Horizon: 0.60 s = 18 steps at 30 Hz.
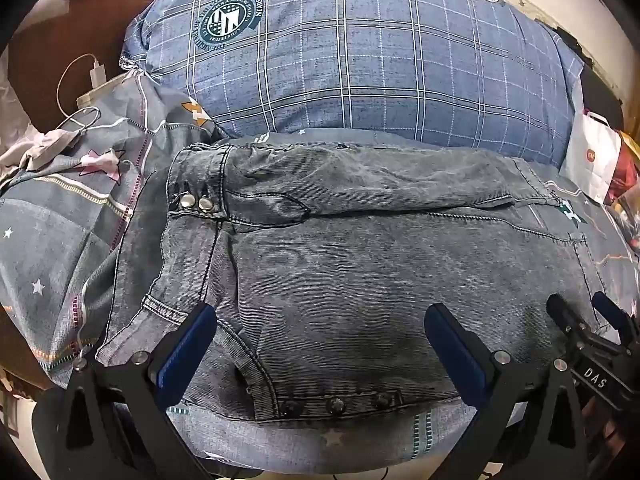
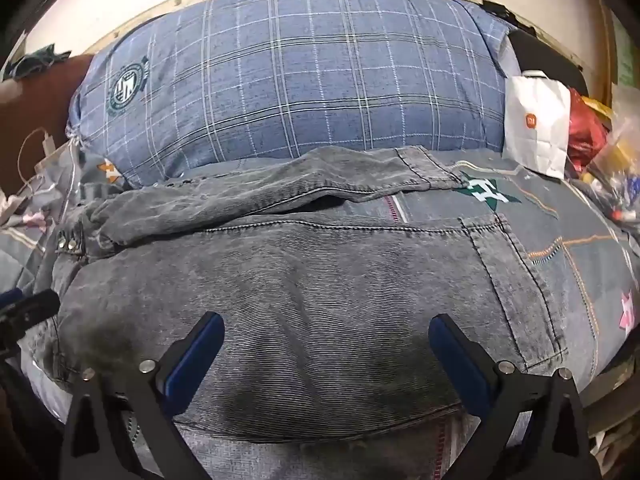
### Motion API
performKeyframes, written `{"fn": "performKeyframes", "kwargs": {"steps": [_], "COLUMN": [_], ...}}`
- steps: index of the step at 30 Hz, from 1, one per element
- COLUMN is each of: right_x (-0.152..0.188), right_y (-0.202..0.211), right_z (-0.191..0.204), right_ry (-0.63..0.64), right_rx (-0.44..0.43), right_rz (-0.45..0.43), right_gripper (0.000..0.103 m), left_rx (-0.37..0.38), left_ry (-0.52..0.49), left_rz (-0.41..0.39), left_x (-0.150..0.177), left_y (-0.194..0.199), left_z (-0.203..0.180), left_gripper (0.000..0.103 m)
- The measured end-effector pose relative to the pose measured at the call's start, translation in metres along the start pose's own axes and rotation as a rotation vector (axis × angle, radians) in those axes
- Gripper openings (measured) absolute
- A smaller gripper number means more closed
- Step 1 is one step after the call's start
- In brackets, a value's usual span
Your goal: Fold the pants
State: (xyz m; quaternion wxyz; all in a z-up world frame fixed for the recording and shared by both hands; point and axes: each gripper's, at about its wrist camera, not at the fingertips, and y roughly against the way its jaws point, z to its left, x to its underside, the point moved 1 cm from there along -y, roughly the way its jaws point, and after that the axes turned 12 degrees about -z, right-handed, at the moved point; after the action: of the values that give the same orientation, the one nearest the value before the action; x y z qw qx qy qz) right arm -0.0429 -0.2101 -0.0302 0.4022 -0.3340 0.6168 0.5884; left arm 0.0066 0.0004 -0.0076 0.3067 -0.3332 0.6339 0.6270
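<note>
Grey denim pants (image 1: 360, 272) lie folded in layers on the patterned bedsheet (image 1: 48, 240), with snap buttons (image 1: 196, 203) at the left and a row of buttons (image 1: 336, 404) at the near edge. My left gripper (image 1: 320, 344) is open and empty just above the near edge of the pants. My right gripper (image 2: 326, 350) is open and empty above the pants (image 2: 300, 288), right of the left one; its fingers (image 1: 568, 320) show at the right of the left wrist view. The left gripper's tip (image 2: 28, 308) shows at the left of the right wrist view.
A large blue plaid pillow (image 1: 360, 60) lies just behind the pants. A white paper bag (image 2: 536, 120) and colourful clutter (image 2: 600, 140) sit at the right. A white charger and cable (image 1: 92, 80) lie at the left beside a brown surface (image 1: 60, 40).
</note>
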Motion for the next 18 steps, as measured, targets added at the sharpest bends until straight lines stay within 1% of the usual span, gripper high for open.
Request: {"fn": "performKeyframes", "kwargs": {"steps": [4, 5, 10, 18], "right_x": [0.0014, 0.0016, 0.0001, -0.0044], "right_y": [-0.0007, -0.001, 0.0005, 0.0075], "right_z": [0.0002, -0.0006, -0.0012, -0.001], "right_ry": [0.004, 0.0, 0.001, 0.012], "right_rx": [0.003, 0.005, 0.009, 0.013], "right_rz": [0.003, 0.003, -0.006, -0.046], "right_gripper": [0.103, 0.103, 0.103, 0.103], "left_rx": [0.002, 0.011, 0.003, 0.004], "left_ry": [0.007, 0.002, 0.006, 0.001], "left_rz": [0.005, 0.006, 0.005, -0.006], "left_x": [0.001, 0.0007, 0.0017, 0.0013], "left_y": [-0.0012, -0.0009, 0.0016, 0.0007], "left_z": [0.0091, 0.0089, 0.0011, -0.0007], "left_gripper": [0.103, 0.103, 0.103, 0.103]}}
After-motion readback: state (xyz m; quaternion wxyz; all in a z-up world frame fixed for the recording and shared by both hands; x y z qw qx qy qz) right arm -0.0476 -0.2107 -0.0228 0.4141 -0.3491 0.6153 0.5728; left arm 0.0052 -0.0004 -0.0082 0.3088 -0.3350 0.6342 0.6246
